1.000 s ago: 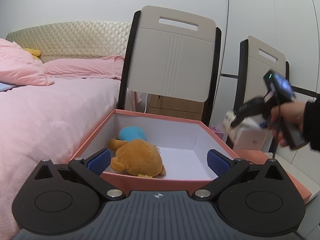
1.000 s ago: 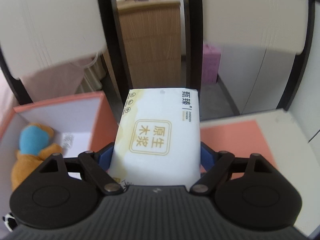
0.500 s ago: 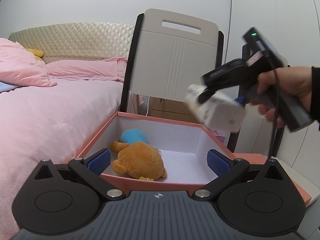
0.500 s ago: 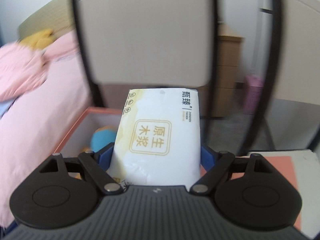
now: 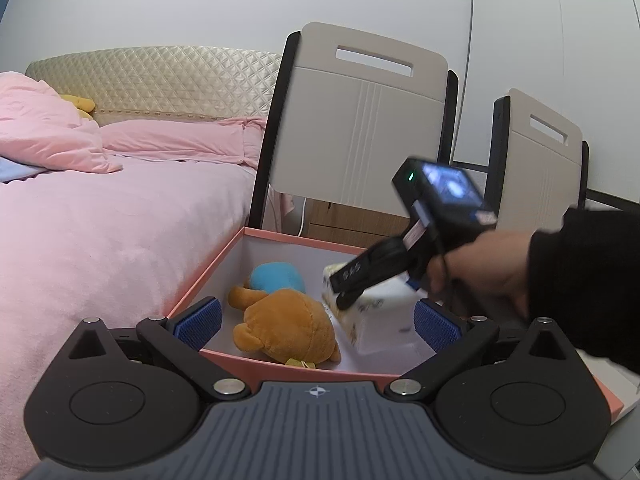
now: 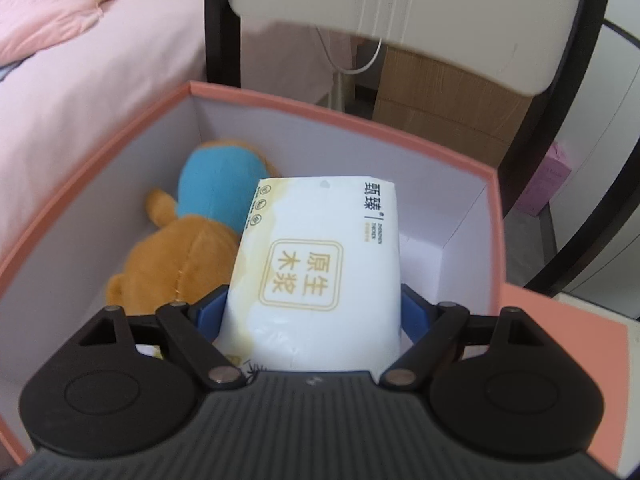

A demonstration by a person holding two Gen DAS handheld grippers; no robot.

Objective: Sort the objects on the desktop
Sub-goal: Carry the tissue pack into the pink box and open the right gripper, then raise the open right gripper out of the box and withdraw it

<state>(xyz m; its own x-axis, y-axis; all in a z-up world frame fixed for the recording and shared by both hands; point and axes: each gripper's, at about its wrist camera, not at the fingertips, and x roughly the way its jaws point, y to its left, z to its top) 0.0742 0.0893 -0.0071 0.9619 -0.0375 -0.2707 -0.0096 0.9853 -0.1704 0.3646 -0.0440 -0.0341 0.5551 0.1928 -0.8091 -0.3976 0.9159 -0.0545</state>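
A pink bed (image 5: pixel 100 232) runs along the left, beside the salmon-pink box (image 5: pixel 208 276), whose white interior holds a brown plush bear (image 5: pixel 288 326) with a blue top, lying toward the left wall. The left gripper (image 5: pixel 316 322) hovers at the box's near rim, its blue pads spread wide with nothing between them. Just right of the bear, a white-and-yellow tissue pack (image 6: pixel 320 276) is tilted down inside the box, clenched at its sides by the right gripper (image 6: pixel 314 312), whose blue pads press against it. Two beige chairs (image 5: pixel 360 120) stand behind the box.
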